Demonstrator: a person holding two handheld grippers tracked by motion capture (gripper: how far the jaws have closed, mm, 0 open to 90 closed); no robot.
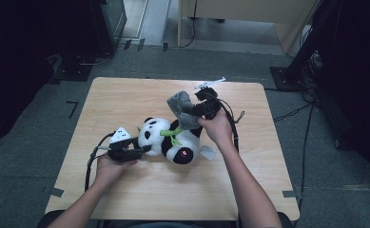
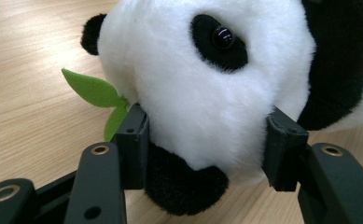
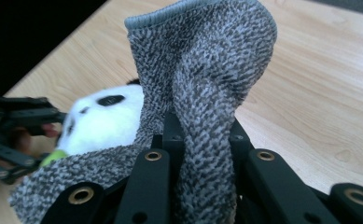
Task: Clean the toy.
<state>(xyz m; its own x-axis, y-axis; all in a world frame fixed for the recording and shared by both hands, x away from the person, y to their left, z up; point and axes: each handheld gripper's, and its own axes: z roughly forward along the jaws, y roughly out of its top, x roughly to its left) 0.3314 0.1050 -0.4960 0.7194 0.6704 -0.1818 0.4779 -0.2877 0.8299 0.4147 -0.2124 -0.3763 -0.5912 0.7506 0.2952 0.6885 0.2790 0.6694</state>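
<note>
We've got the left gripper (image 1: 142,151) clamped on the head of the black-and-white plush panda (image 1: 170,140), which lies on its side mid-way across the light wooden table (image 1: 125,95) (green felt leaf (image 2: 93,91) poking out beside the jaw). Right gripper (image 1: 188,115) is pinched tight on the grey knitted sock (image 1: 182,107), held up over the panda's body, fabric bunched between the jaws.

A light wooden surface (image 1: 125,99) stands on a grey carpeted floor (image 1: 40,142). Dark equipment (image 1: 104,23) fills the far left corner, pale wooden furniture (image 1: 249,12) rises behind, and black cables (image 1: 292,114) trail across the carpet at right.
</note>
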